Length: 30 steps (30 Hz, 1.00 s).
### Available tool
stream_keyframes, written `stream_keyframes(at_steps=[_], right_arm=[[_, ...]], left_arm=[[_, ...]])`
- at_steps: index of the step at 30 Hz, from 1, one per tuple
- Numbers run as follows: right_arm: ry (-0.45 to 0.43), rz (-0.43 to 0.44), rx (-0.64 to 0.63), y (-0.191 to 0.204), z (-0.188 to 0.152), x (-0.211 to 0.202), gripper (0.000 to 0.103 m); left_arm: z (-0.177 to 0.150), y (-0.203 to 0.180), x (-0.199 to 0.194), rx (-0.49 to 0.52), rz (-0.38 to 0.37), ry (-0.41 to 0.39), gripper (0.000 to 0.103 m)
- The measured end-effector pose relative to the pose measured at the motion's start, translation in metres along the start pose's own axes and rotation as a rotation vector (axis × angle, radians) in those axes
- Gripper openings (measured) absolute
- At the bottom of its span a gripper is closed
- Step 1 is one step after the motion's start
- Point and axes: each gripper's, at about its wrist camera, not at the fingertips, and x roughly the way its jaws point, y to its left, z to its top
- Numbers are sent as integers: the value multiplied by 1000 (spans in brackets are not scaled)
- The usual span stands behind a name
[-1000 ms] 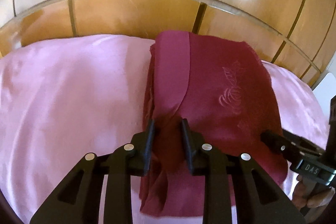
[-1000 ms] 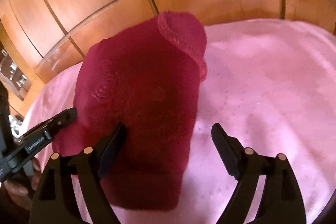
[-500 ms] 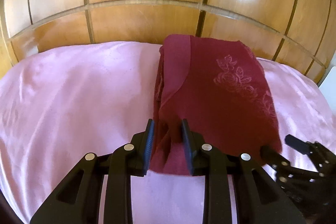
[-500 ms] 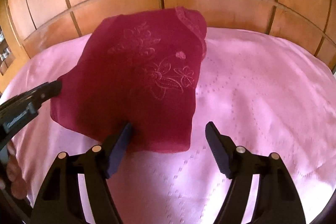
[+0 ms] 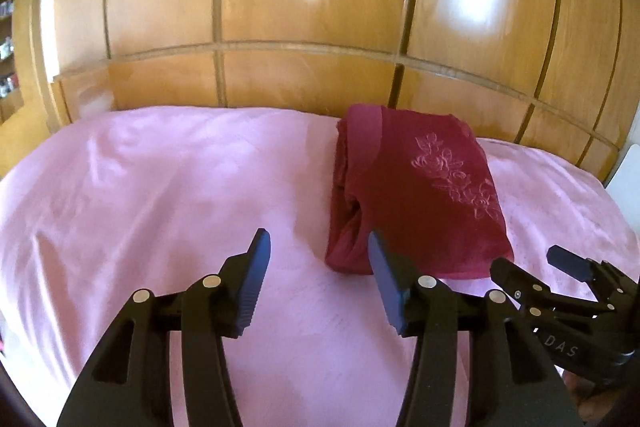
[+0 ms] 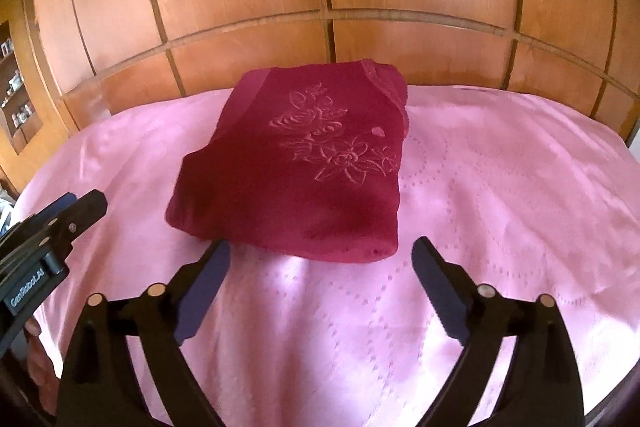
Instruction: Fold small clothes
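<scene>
— Two big things fill your views: a wooden panelled wall (image 5: 304,27) at the back, and a bed under a pink cover (image 6: 500,211) in front of it.

— And the garment?

— Your folded dark red garment (image 6: 304,163) lies flat on the cover near the wall, its rose embroidery (image 6: 332,143) facing up.

— My grippers?

— Your left gripper (image 5: 318,259) has its jaws spread wide and holds nothing; its right finger sits just in front of the garment's near edge. Your right gripper (image 6: 320,267) is likewise released, its jaws apart just short of the garment's near edge.
</scene>
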Motion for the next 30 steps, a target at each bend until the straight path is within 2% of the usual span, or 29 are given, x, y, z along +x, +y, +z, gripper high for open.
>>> stream_keyframes(at_steps=[3,5,7,9,11,14,16,30], right_arm=[[-25,-15,18,3,-5,-13,100],[-38,-23,23,6,-8,-20,100],[-51,-23,12,11,-12,-29,100],[-68,-35,1,16,-17,-36,100],[-76,-44,-5,21,-22,-42,100],[-82,-62,-27,26,-29,-47,100],[-79,-70,-30,27,-34,-49,100],[-65,-64,1,19,-40,-45,100]], left_arm=[[-6,6,-18,-22,22,-28,76],[-9,9,-29,-40,37,-51,77],[-12,13,-39,-45,33,-57,86],[-15,14,-48,-48,44,-72,87],[-19,15,-57,-46,63,-92,94],[-23,14,-62,-28,76,-96,94],[-27,13,-64,-22,89,-93,99],[-34,8,-63,1,97,-65,99]])
